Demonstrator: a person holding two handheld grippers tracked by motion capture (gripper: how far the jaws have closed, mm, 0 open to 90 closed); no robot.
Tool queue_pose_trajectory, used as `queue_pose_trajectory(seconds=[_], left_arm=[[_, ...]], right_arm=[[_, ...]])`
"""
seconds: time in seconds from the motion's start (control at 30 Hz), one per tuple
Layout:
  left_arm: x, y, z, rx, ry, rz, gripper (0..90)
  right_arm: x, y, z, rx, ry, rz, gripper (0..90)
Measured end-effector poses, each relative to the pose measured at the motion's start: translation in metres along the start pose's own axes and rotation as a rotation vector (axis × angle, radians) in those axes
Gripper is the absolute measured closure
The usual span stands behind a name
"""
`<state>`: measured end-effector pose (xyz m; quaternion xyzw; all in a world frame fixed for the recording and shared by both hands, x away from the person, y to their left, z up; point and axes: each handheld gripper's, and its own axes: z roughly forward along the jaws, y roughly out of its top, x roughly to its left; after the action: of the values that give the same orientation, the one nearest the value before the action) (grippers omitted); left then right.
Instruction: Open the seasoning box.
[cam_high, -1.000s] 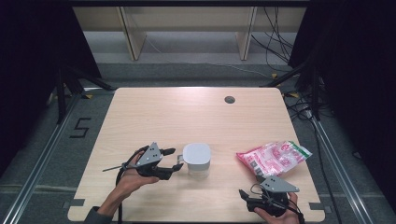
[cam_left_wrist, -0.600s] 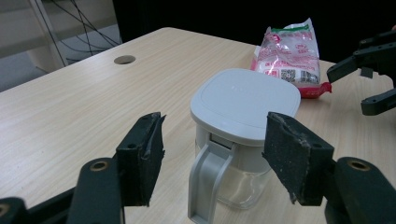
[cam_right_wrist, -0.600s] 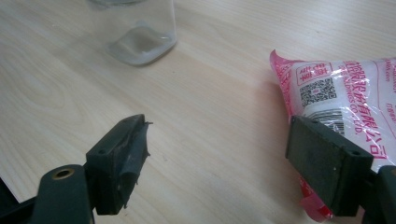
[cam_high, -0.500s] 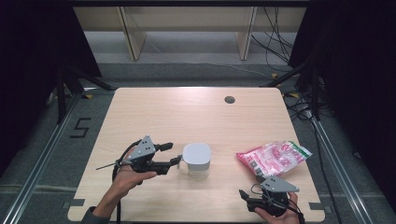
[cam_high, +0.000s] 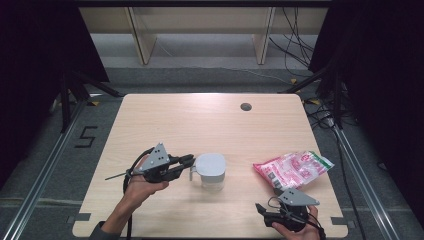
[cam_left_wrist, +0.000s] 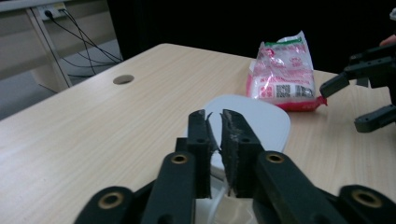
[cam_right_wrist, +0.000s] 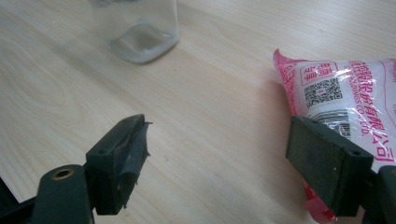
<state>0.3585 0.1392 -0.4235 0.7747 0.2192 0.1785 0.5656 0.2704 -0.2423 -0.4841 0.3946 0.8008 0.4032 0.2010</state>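
Note:
A clear container with a white lid (cam_high: 210, 165) stands near the table's front middle, with a small handle (cam_high: 192, 173) on its left side. My left gripper (cam_high: 188, 164) reaches in from the left. Its jaws have just been closing and now pinch that handle, whose thin clear piece shows between the pads (cam_left_wrist: 233, 144) in front of the lid (cam_left_wrist: 261, 116). A pink and white bag (cam_high: 291, 169) lies at the right. My right gripper (cam_high: 262, 211) rests open near the front edge, just short of the bag (cam_right_wrist: 345, 93), with bare table between its fingers (cam_right_wrist: 123, 158).
A round cable hole (cam_high: 245, 106) sits at the table's far side. The container's clear base (cam_right_wrist: 140, 42) stands ahead of the right gripper. Beyond the far edge are wooden shelf legs and cables on the floor (cam_high: 295, 55).
My left gripper has risen a little and moved to the container's left side, and its jaws have gone from wide apart to nearly together. The right gripper has kept still.

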Motion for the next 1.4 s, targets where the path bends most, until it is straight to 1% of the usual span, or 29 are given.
queue_pose_trajectory(seconds=[0.1,0.13,0.17,0.2,0.23,0.27,0.3,0.33,0.37,0.4,0.43,0.47,0.5,0.63,0.7,0.73,0.77,0.8,0.87,0.9,0.93,0.97,1.03,1.1,1.17,1.2,1.3,1.37,1.4], left_arm=[[-0.003,0.005,0.006,0.010,-0.005,0.023,86.4],[-0.005,0.004,0.008,0.016,-0.002,0.009,86.6],[-0.003,0.004,0.010,0.019,-0.017,0.026,86.9],[-0.003,0.004,0.010,0.019,-0.017,0.026,87.6],[-0.004,0.002,0.012,0.027,-0.016,0.001,87.6],[-0.003,0.001,0.013,0.039,-0.018,0.012,87.9],[-0.003,-0.001,0.014,0.040,-0.017,0.009,87.9],[-0.003,-0.003,0.016,0.049,-0.012,-0.008,87.7],[-0.002,-0.003,0.016,0.049,-0.013,0.001,87.6],[0.000,-0.003,0.016,0.054,-0.017,0.023,87.6],[0.000,-0.003,0.016,0.054,-0.017,0.023,87.5],[-0.001,-0.004,0.016,0.053,-0.009,-0.009,87.5],[0.000,-0.005,0.016,0.055,-0.009,0.007,87.5],[0.000,-0.008,0.018,0.063,-0.012,-0.015,87.4],[0.000,-0.009,0.020,0.077,-0.018,0.017,87.3],[0.000,-0.009,0.020,0.077,-0.018,0.017,87.3],[-0.002,-0.011,0.021,0.086,-0.006,-0.006,87.1],[-0.002,-0.011,0.021,0.086,-0.006,-0.006,87.2],[0.000,-0.012,0.020,0.084,-0.005,-0.007,87.1],[0.001,-0.012,0.020,0.081,-0.007,0.003,87.1],[0.000,-0.013,0.019,0.076,-0.003,-0.015,87.0],[0.000,-0.014,0.019,0.072,-0.008,-0.016,87.0],[0.000,-0.014,0.019,0.068,-0.011,-0.022,86.8],[-0.001,-0.015,0.018,0.075,0.002,-0.029,86.7],[0.000,-0.015,0.018,0.072,-0.001,-0.012,86.7],[0.000,-0.015,0.018,0.067,-0.004,-0.028,86.7],[0.000,-0.016,0.017,0.065,-0.005,-0.033,86.7],[0.000,-0.016,0.017,0.064,-0.004,-0.035,86.7],[0.000,-0.016,0.017,0.064,-0.004,-0.035,86.7]], right_arm=[[0.000,0.000,0.000,0.008,0.021,0.013,21.2],[0.000,0.001,0.000,0.011,0.017,0.014,21.1],[0.001,0.001,0.000,0.001,0.002,0.019,21.1],[0.001,0.001,0.000,0.001,0.002,0.019,21.1],[0.002,0.001,0.000,0.006,0.000,0.018,21.2],[0.002,0.001,0.000,0.014,0.006,-0.001,21.1],[0.003,0.001,0.000,0.008,0.003,0.006,21.2],[0.002,0.002,0.001,0.010,0.021,-0.015,21.1],[0.002,0.002,0.001,-0.006,-0.006,-0.017,21.1],[0.002,0.002,0.001,-0.005,-0.006,-0.016,21.2],[0.002,0.002,0.001,-0.005,-0.006,-0.016,21.2],[0.002,0.002,0.001,0.004,0.000,-0.009,21.2],[0.002,0.002,0.001,0.008,0.002,-0.011,21.3],[0.003,0.003,0.001,0.007,0.010,-0.011,24.3],[0.004,0.003,0.001,0.004,0.004,-0.007,24.3],[0.004,0.003,0.001,0.004,0.004,-0.007,24.3],[0.004,0.003,0.001,0.001,-0.010,-0.004,24.3],[0.003,0.003,0.001,-0.009,-0.014,-0.017,23.7],[0.004,0.004,0.001,-0.010,-0.001,0.002,23.3],[0.003,0.005,0.001,-0.020,-0.003,-0.019,22.7],[0.003,0.005,0.001,-0.029,-0.005,-0.022,21.9],[0.004,0.005,0.001,-0.022,0.015,-0.023,20.5],[0.005,0.006,0.000,-0.054,-0.026,-0.032,18.0],[0.006,0.008,0.001,-0.047,-0.019,-0.032,16.9],[0.006,0.009,0.003,-0.049,-0.009,-0.030,16.5],[0.006,0.013,0.005,-0.047,-0.020,-0.056,16.4],[0.007,0.018,0.008,-0.069,-0.012,-0.041,16.5],[0.010,0.022,0.011,-0.059,-0.006,-0.032,17.7],[0.008,0.025,0.014,-0.057,0.007,-0.069,19.1]])
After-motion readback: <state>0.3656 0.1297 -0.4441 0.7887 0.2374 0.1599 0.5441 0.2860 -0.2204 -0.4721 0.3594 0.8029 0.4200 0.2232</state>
